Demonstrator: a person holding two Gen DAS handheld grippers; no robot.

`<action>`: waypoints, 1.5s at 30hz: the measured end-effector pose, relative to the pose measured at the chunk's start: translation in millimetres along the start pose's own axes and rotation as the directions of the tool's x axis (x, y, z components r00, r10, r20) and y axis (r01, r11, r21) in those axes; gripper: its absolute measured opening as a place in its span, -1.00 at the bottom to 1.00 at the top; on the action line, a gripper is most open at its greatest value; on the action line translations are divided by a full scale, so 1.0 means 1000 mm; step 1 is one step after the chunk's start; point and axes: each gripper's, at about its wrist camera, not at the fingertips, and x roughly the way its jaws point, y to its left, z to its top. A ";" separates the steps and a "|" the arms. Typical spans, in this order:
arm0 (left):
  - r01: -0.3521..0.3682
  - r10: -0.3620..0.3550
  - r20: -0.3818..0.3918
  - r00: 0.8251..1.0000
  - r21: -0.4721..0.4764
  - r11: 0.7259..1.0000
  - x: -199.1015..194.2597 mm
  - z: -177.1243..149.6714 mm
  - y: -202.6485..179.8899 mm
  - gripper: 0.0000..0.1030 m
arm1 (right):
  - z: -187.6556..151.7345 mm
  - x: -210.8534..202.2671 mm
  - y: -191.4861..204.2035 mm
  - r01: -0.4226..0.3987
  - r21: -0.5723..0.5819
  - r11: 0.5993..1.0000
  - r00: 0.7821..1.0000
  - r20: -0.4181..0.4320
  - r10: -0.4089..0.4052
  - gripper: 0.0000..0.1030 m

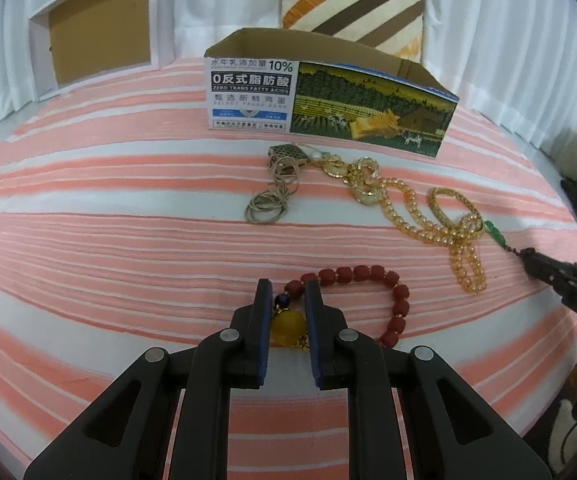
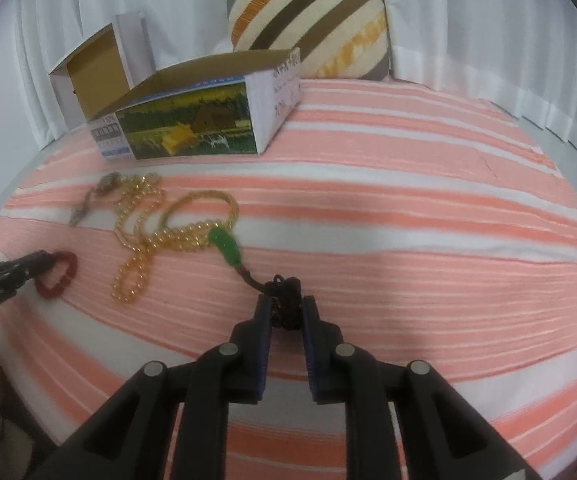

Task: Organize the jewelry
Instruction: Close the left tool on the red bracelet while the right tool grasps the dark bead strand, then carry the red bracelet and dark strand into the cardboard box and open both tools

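in the left wrist view our left claw [image 1: 286,292] sits low in the centre of the frame, its jaws narrowly parted around the red bead bracelet [image 1: 372,296]. a yellow round bead [image 1: 287,327] and a small dark blue bead [image 1: 281,300] of that bracelet lie between the fingers; we cannot tell whether the pads actually press them. the rest of the red loop curves off to the right on the striped bedspread [image 1: 108,248].

above it, mid frame, lie a coiled greyish cord necklace [image 1: 272,196] with a square pendant, and to its right an amber bead necklace [image 1: 440,224] tangled with gold chain pieces. a printed cardboard box [image 1: 328,100], open on top, stands just behind them. a striped cushion [image 1: 352,0] leans at the top of the frame, and a white box [image 1: 96,36] with a brown inside stands at upper left.

in the right wrist view our right claw [image 2: 286,312] is at lower centre, jaws narrowly apart with the dark knotted cord [image 2: 286,300] between them. that cord runs up and left to a green pendant [image 2: 226,248], which touches the amber beads. whether the cord is truly pinched we cannot tell.
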 end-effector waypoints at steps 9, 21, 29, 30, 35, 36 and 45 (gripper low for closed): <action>0.029 -0.029 0.008 1.000 -0.014 0.999 -0.003 0.003 0.003 -0.72 | 0.002 0.006 0.013 0.066 -0.083 0.994 0.998 0.022 -0.064 -0.57; 0.122 -0.117 0.106 0.987 -0.038 0.992 -0.064 0.044 0.005 -0.72 | 0.037 -0.065 0.026 -0.061 -0.004 0.998 0.988 0.141 0.061 -0.76; 0.149 -0.142 0.106 0.984 -0.060 0.987 -0.083 0.080 0.009 -0.72 | 0.067 -0.087 0.044 -0.130 -0.015 0.991 0.974 0.187 0.131 -0.76; 0.152 -0.146 0.109 0.983 -0.055 0.987 -0.086 0.088 0.008 -0.72 | 0.071 -0.088 0.046 -0.138 -0.017 0.990 0.972 0.189 0.139 -0.76; 0.173 -0.167 0.149 0.975 -0.034 0.984 -0.099 0.133 0.007 -0.72 | 0.096 -0.091 0.054 -0.172 -0.022 0.985 0.964 0.200 0.173 -0.76; 0.175 -0.168 0.156 0.973 -0.033 0.984 -0.101 0.140 0.008 -0.72 | 0.104 -0.091 0.055 -0.180 -0.025 0.983 0.962 0.205 0.181 -0.76; 0.173 -0.166 0.194 0.967 -0.020 0.985 -0.080 0.222 0.009 -0.72 | 0.181 -0.074 0.072 -0.199 -0.058 0.978 0.946 0.249 0.207 -0.76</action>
